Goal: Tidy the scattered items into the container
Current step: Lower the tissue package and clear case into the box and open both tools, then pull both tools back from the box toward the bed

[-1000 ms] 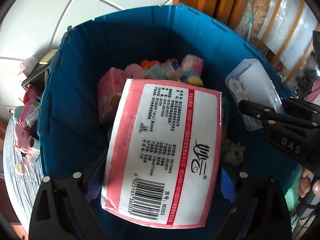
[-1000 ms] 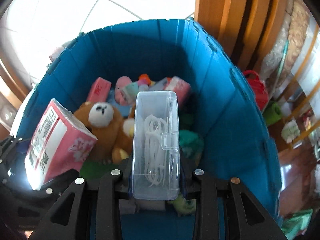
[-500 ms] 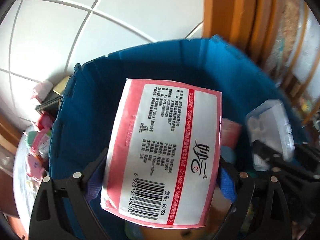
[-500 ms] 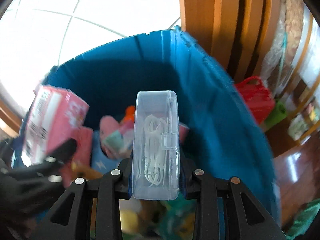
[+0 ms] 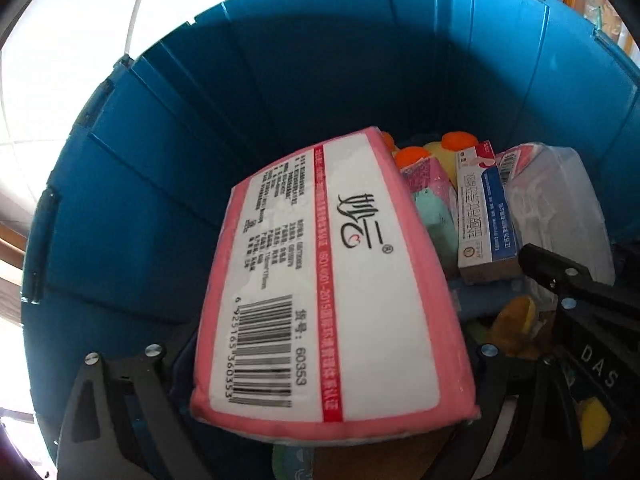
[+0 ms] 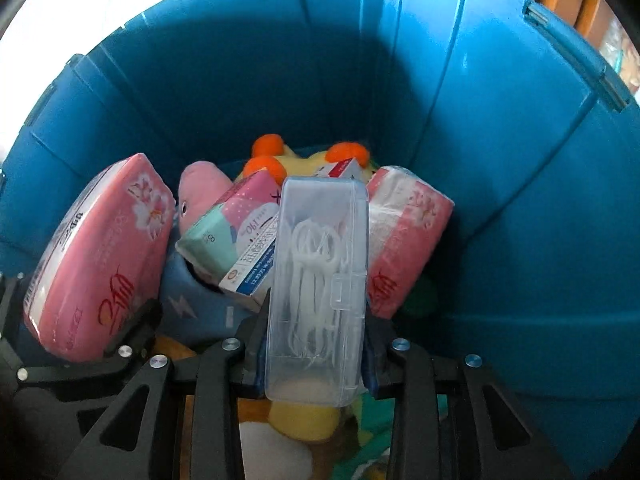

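Observation:
Both grippers reach down inside the blue bin (image 5: 280, 80), seen from the right wrist as bin (image 6: 500, 200). My left gripper (image 5: 324, 360) is shut on a pink and white tissue pack (image 5: 332, 280), which leans left with its barcode side up. That tissue pack (image 6: 100, 260) also shows in the right wrist view, low at the left. My right gripper (image 6: 316, 344) has a clear plastic box of floss picks (image 6: 320, 280) between its pads. Its jaws are opening, and the pads still touch the box. The right gripper's fingers (image 5: 560, 280) enter the left wrist view from the right.
Items lie piled on the bin floor: a pink plush (image 6: 200, 192), a yellow plush with orange parts (image 6: 272, 148), a white and blue medicine box (image 5: 484, 216), a mint and pink pack (image 6: 228, 232), another pink tissue pack (image 6: 404, 240). White floor tiles (image 5: 80, 40) lie beyond the rim.
Both grippers have gone down from above the rim into the bin with their loads. The tissue pack now leans left between the left fingers. The clear box has tilted slightly.

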Demonstrator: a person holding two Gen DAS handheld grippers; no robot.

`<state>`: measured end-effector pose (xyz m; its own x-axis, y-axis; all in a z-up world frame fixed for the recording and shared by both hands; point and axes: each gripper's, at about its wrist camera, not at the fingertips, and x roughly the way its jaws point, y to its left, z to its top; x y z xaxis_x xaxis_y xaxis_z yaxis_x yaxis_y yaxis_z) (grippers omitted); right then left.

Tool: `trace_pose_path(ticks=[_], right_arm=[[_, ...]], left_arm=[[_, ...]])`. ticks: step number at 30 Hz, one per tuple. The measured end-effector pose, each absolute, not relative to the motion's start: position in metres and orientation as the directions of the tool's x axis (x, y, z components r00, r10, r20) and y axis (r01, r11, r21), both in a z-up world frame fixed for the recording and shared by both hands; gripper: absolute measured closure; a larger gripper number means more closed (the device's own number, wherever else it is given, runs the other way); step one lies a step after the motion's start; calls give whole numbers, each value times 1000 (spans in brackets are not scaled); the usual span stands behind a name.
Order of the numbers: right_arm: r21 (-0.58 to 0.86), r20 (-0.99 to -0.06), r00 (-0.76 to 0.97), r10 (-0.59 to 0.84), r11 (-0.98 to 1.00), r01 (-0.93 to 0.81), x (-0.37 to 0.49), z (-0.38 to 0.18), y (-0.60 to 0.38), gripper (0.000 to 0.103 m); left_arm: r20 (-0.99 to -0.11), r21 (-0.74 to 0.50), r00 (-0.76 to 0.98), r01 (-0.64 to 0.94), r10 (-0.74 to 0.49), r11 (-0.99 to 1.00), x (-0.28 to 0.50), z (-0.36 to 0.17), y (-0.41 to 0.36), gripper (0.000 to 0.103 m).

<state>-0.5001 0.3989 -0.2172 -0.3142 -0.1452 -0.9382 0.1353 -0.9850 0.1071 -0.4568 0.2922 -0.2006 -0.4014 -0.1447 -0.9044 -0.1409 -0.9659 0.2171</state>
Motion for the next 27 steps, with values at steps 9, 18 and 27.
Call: trace_pose_path(ticks=[9,18,27], right_arm=[[58,-913,-396,-97,-992,109,-495,-195,407,19],[83,-897,-427,-117,-992,98,-467,-158,415,18],[54,-818,-555,-149,-982,183,-387,-94,417,1]], left_arm=[[-878,214,-462,-146,-124,-966,-451,-183,293,2],[-869,112,-494,-140,-29,-984,-402,-138,282,1],[-796,47,-599,-210,91,-977,-314,-72,267,1]])
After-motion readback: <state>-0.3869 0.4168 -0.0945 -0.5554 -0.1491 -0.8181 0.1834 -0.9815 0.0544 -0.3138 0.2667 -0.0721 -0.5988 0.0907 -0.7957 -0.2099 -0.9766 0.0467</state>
